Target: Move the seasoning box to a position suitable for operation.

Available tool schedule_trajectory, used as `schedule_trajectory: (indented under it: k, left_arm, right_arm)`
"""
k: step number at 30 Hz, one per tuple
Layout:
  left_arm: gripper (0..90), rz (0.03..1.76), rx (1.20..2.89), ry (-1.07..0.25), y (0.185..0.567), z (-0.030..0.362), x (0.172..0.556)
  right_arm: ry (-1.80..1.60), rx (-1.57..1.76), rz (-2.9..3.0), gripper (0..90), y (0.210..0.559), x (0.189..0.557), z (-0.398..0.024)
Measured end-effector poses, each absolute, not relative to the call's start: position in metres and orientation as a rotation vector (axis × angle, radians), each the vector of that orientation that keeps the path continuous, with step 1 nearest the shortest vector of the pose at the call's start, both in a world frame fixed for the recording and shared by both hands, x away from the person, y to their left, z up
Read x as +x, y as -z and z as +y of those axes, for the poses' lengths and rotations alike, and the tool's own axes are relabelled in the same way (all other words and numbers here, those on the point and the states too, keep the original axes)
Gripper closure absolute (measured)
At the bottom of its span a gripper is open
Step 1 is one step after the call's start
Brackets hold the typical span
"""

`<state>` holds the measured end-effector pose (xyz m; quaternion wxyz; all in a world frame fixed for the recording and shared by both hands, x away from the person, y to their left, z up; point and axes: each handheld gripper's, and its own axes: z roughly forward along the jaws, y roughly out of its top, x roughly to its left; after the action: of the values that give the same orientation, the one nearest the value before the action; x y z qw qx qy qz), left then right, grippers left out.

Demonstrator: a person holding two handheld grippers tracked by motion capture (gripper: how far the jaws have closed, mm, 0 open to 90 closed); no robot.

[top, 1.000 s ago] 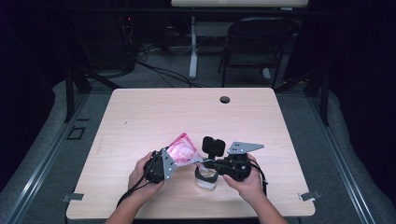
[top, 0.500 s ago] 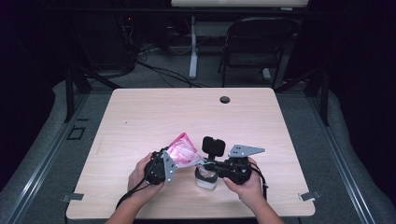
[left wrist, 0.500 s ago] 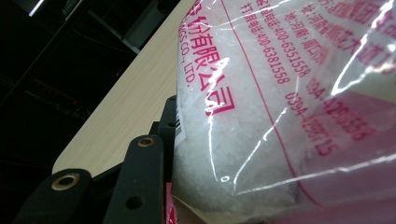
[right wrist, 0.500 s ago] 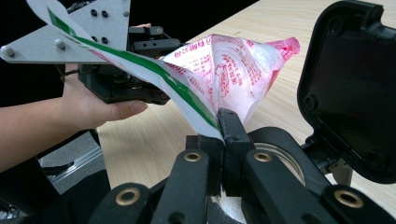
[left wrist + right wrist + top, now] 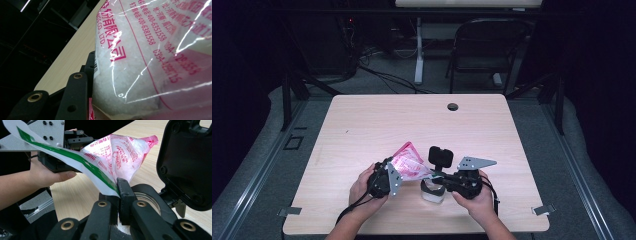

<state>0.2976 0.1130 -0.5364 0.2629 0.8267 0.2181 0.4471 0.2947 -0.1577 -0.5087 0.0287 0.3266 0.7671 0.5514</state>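
A pale wooden table (image 5: pixel 362 125) fills the middle of the high view, with two hands working at its lower centre. Between them, a pink-printed clear plastic bag (image 5: pixel 408 164) of white crystals is held tilted above the tabletop; in the left gripper view its grainy white contents press against the film at the right of the frame. The left tongs (image 5: pixel 393 176) clamp the bag's body, one black jaw lying flat against it. The right tongs (image 5: pixel 119 192), pressed together at the lower centre of the right gripper view, pinch the bag's white-and-green edge. Just below the bag, at the lower centre of the high view, stands a small clear jar (image 5: pixel 432 192) with a black rim and white grains in its bottom. Its black flip lid (image 5: pixel 441 156) stands open and upright behind the mouth.
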Motion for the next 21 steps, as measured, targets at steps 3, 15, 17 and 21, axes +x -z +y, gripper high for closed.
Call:
schedule_trajectory:
  k: [3,15,17,21]
  left_arm:
    - [65.1,0.586,2.235,-1.22,0.536,0.113,0.297]
    - [65.2,0.586,2.234,-1.24,0.533,0.114,0.296]
    - [65.2,0.585,2.24,-1.237,0.532,0.114,0.296]
    - [65.2,0.578,2.241,-1.246,0.532,0.113,0.296]
  right_arm:
    - [-1.7,1.008,2.365,88.4,0.509,0.294,-0.158]
    - [-1.678,0.973,2.334,79.7,0.502,0.289,-0.164]
    - [-1.68,0.961,2.327,79.5,0.5,0.287,-0.163]
    - [-1.667,0.933,2.318,79.1,0.496,0.284,-0.162]
